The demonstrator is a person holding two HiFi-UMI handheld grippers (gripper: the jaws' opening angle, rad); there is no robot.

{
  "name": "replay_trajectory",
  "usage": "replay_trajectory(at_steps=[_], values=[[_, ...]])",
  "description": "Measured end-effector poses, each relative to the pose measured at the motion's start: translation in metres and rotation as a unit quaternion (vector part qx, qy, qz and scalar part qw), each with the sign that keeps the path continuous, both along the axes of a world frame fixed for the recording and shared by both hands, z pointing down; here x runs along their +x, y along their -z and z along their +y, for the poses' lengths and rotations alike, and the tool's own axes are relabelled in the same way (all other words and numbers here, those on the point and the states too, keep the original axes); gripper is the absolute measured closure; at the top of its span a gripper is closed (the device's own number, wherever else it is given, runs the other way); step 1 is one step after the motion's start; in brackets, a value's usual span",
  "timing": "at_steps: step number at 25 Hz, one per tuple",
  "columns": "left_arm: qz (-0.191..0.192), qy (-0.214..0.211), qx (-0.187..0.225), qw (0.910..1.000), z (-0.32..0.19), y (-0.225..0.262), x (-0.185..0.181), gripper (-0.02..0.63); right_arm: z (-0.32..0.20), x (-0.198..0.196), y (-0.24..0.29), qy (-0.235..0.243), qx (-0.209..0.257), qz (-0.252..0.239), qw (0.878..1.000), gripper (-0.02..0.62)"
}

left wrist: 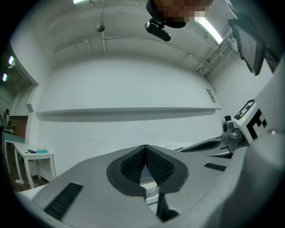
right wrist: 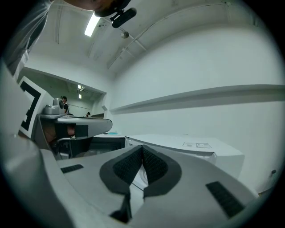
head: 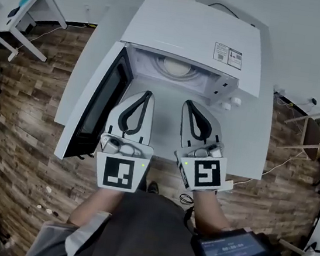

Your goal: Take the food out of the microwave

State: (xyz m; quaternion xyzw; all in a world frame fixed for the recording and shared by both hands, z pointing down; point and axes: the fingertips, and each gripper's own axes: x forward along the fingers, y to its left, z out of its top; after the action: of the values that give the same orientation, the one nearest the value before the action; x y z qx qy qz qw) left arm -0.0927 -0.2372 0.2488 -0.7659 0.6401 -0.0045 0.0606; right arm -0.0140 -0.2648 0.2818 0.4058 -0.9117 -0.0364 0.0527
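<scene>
**Both grippers closed, dish inside the open microwave**

A boxy white microwave oven (head: 191, 31) stands on a white rectangular table (head: 252, 146) in the upper middle of the head view. Its dark-windowed door (head: 94, 109) is swung wide open to the left of the frame. Inside the lit cavity, in the centre of its floor, sits a pale round dish (head: 176, 67). The glare makes it hard to tell what food lies on it.

Just below the opening the two grippers point side by side into it, near the cavity's mouth but outside it. The left gripper (head: 147, 96) has its jaws pressed together, the ribbed black pads (left wrist: 133, 164) meeting at their tips with nothing pinched between them. The right gripper (head: 189, 103) is likewise closed on nothing, its pads (right wrist: 153, 167) touching at the tips. Neither touches the dish.

Each gripper carries its cube with square markers at the near end (the left one (head: 119, 172), the right one (head: 205, 173)). Wood-patterned flooring (head: 23, 135) surrounds the table.
</scene>
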Motion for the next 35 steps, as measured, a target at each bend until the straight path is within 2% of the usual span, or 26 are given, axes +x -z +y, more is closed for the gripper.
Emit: replay_trajectory(at_steps=[4,6,10,17,28,35], values=[[-0.015,-0.016,-0.01,0.9997,-0.025,-0.014,-0.01,0.6,-0.025,-0.017,-0.01,-0.007,-0.003,-0.001,1.0,0.588],[-0.009,-0.021,-0.022,0.9995,-0.034,-0.024,-0.019,0.6,-0.034,-0.026,-0.015,-0.011,-0.007,0.004,1.0,0.588],[0.006,-0.029,-0.02,0.9994,-0.053,-0.032,-0.033,0.6,-0.053,-0.044,-0.023,-0.016,-0.007,0.013,1.0,0.588],[0.003,-0.043,-0.024,0.9988,-0.073,-0.041,-0.04,0.6,-0.073,-0.059,-0.028,-0.014,-0.005,0.021,1.0,0.588],[0.015,-0.04,-0.035,0.9985,-0.085,-0.062,-0.032,0.6,-0.085,-0.055,-0.056,-0.004,-0.021,0.035,0.999,0.588],[0.021,-0.025,-0.047,0.9984,-0.082,-0.099,-0.02,0.6,-0.088,-0.039,-0.102,-0.005,-0.033,0.035,0.999,0.586]])
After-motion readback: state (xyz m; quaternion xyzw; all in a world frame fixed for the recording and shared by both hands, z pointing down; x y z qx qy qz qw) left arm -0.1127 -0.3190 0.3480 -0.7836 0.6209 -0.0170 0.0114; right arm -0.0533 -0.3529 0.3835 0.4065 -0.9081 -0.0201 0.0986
